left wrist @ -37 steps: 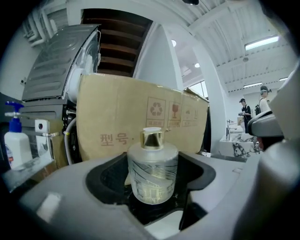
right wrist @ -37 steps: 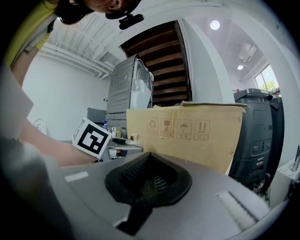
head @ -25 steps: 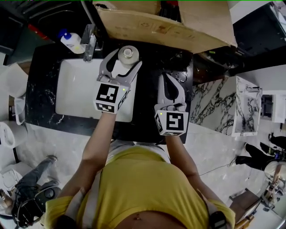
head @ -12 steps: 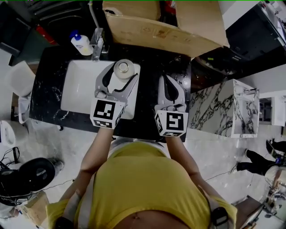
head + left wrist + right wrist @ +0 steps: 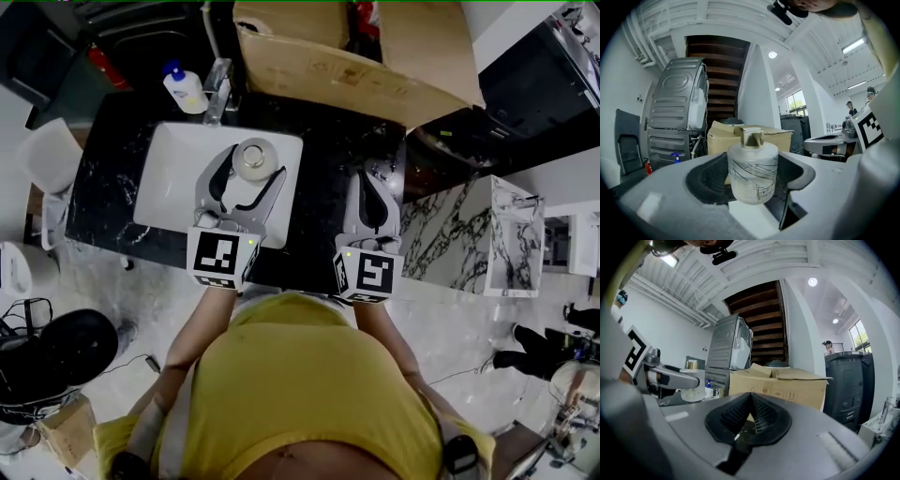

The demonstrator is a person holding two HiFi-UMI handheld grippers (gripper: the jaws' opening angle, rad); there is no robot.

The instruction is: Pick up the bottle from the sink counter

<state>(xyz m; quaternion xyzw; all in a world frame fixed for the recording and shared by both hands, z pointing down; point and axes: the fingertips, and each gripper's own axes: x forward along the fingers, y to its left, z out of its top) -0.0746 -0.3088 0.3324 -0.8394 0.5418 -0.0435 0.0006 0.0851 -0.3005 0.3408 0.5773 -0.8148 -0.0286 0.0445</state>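
The squat frosted-glass bottle with a gold cap [image 5: 252, 157] [image 5: 753, 171] is clasped between the dark pads of the left gripper [image 5: 251, 178] [image 5: 753, 190] and is held over the rear right part of the white rectangular sink basin [image 5: 173, 183]. Thin dark line drawings are seen on its rounded body. The right gripper [image 5: 369, 187] [image 5: 751, 405] is closed on nothing over the black marbled counter [image 5: 323, 159], beside the basin's right rim. A brown cardboard box [image 5: 356, 56] is set along the counter's far edge. A white pump bottle with a blue top [image 5: 186, 89] is seen beside the chrome faucet [image 5: 218, 86].

It was a mock washroom set up in a warehouse-like hall: a black marble counter [image 5: 98, 187] with a white sink [image 5: 173, 173] at upper left, a cardboard box [image 5: 375, 66] at the top, and a high piped ceiling [image 5: 717, 18].
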